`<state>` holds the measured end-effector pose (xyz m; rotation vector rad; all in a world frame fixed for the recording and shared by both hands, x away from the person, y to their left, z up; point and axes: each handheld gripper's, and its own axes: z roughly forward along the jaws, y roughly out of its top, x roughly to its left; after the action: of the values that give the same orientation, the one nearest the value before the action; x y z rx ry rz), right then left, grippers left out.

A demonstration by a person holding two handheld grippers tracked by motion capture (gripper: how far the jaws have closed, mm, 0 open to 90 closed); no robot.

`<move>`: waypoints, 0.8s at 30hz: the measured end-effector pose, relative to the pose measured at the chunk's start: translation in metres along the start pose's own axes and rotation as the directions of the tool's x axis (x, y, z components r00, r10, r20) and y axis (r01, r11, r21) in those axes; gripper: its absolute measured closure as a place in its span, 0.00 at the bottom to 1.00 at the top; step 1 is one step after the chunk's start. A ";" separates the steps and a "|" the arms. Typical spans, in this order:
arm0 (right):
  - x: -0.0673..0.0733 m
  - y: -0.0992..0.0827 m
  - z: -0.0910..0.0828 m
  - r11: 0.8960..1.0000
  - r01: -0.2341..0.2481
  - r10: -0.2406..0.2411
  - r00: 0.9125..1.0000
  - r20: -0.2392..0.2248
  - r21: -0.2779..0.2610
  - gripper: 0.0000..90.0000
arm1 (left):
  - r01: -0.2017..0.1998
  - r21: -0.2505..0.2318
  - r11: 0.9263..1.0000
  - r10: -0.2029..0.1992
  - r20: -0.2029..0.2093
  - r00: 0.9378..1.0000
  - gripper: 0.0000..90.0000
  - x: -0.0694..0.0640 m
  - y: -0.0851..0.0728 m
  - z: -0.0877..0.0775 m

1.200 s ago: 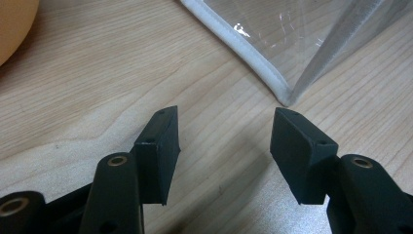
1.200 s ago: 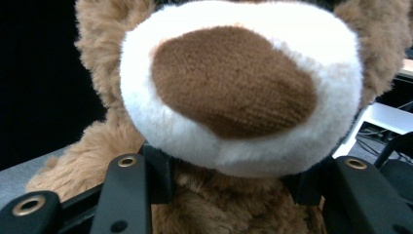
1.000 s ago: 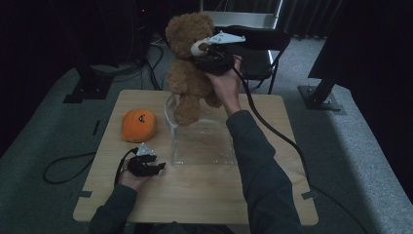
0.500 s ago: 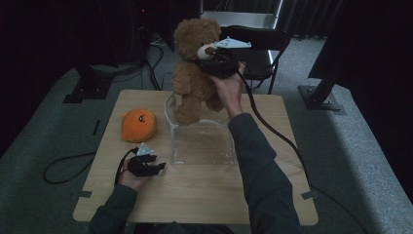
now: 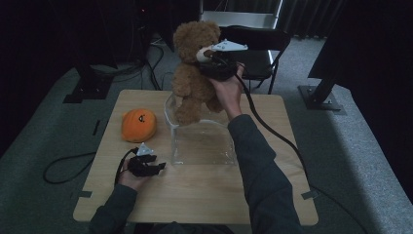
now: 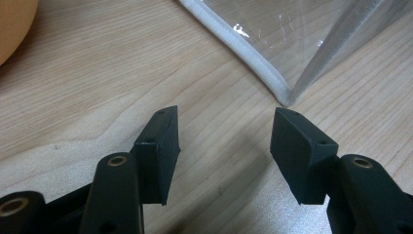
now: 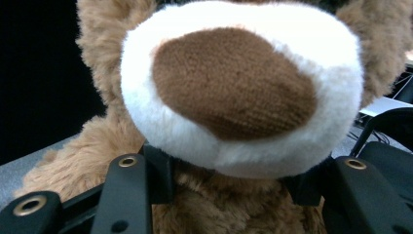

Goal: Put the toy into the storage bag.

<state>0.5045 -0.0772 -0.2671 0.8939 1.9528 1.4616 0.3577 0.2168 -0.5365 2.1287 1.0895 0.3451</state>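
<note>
on a light wooden table [image 5: 204,195] over grey carpet in a dark room, the teddy bear [image 5: 195,68] hangs upright above the clear bag [image 5: 202,144], muzzle toward the right gripper [image 5: 210,66] clamping its neck, left gripper [image 5: 158,166] gaping empty beside the bag

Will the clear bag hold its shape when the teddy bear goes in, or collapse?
Likely floppy: the clear bag looks like thin creased film. It may slide on the smooth table. The left gripper rests open beside it, not holding it.
</note>
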 end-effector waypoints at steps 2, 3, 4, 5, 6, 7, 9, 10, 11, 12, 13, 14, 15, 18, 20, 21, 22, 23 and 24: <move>0.002 -0.001 0.000 1.000 0.008 -0.008 1.000 -0.002 -0.003 0.53 | 0.000 0.000 1.000 0.000 0.000 1.000 0.49 0.000 0.000 0.000; 0.002 -0.001 0.000 1.000 0.008 -0.008 1.000 -0.002 -0.003 0.53 | 0.000 0.000 1.000 0.000 0.000 1.000 0.49 0.000 0.000 0.000; 0.003 -0.001 0.000 1.000 0.012 -0.012 1.000 -0.001 -0.003 0.53 | 0.000 0.000 1.000 0.000 0.000 1.000 0.49 0.000 0.000 0.000; 0.004 -0.002 0.001 1.000 0.024 -0.024 1.000 0.006 0.001 0.53 | -0.001 0.001 1.000 0.001 -0.001 1.000 0.49 0.000 0.000 0.000; 0.004 -0.002 0.001 1.000 0.025 -0.025 1.000 0.008 0.004 0.53 | 0.000 0.000 1.000 0.000 0.000 1.000 0.49 0.000 0.000 0.000; 0.004 -0.003 0.002 1.000 0.030 -0.030 0.999 0.011 0.009 0.53 | 0.000 0.000 1.000 0.000 0.000 1.000 0.49 0.000 0.000 0.000; 0.005 -0.005 0.005 0.999 0.038 -0.038 0.999 0.014 0.023 0.53 | -0.001 0.001 1.000 0.001 -0.001 1.000 0.49 0.000 0.000 0.000; 0.006 -0.006 0.006 0.999 0.039 -0.039 0.999 0.014 0.027 0.53 | -0.001 0.001 1.000 0.001 -0.001 1.000 0.49 0.000 0.000 0.000; 0.006 -0.007 0.007 0.999 0.042 -0.043 0.999 0.013 0.028 0.53 | 0.000 0.000 1.000 0.000 0.000 1.000 0.49 0.000 0.000 0.000; 0.007 -0.008 0.008 0.999 0.042 -0.043 0.999 0.013 0.028 0.53 | 0.000 0.000 1.000 0.000 0.001 1.000 0.49 0.000 0.000 0.000; 0.007 -0.009 0.009 0.999 0.043 -0.043 0.999 0.011 0.030 0.53 | 0.000 0.000 1.000 0.000 0.001 1.000 0.49 0.000 0.000 0.000; 0.008 -0.010 0.010 0.998 0.043 -0.043 0.999 0.011 0.035 0.53 | -0.001 0.000 1.000 0.001 0.000 1.000 0.49 0.000 0.000 0.000; 0.008 -0.011 0.011 0.998 0.046 -0.046 0.999 0.011 0.039 0.53 | 0.000 0.000 1.000 0.000 0.000 1.000 0.49 0.000 0.000 0.000; 0.010 -0.012 0.013 0.998 0.049 -0.049 0.999 0.008 0.043 0.53 | 0.000 0.000 1.000 0.000 0.000 1.000 0.49 0.000 0.000 0.000; 0.010 -0.013 0.013 0.998 0.048 -0.049 0.999 0.006 0.042 0.53 | -0.001 0.000 1.000 0.001 0.000 1.000 0.49 0.000 0.000 0.000; 0.011 -0.013 0.013 0.998 0.048 -0.049 0.999 0.005 0.042 0.53 | -0.001 0.000 1.000 0.001 0.000 1.000 0.49 0.000 0.000 0.000; 0.011 -0.013 0.013 0.998 0.048 -0.048 0.999 0.004 0.042 0.53 | 0.000 0.000 1.000 0.000 0.000 1.000 0.49 0.000 0.000 0.000; 0.011 -0.013 0.013 0.998 0.048 -0.049 0.999 0.003 0.042 0.53 | 0.000 0.000 1.000 0.000 0.000 1.000 0.49 0.000 0.000 0.000; 0.011 -0.013 0.013 0.998 0.049 -0.049 0.999 0.003 0.043 0.53 | 0.000 -0.001 1.000 0.000 0.000 1.000 0.49 0.000 0.000 0.000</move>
<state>0.5049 -0.0635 -0.2834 0.8608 1.9955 1.3944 0.3577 0.2168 -0.5366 2.1278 1.0898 0.3458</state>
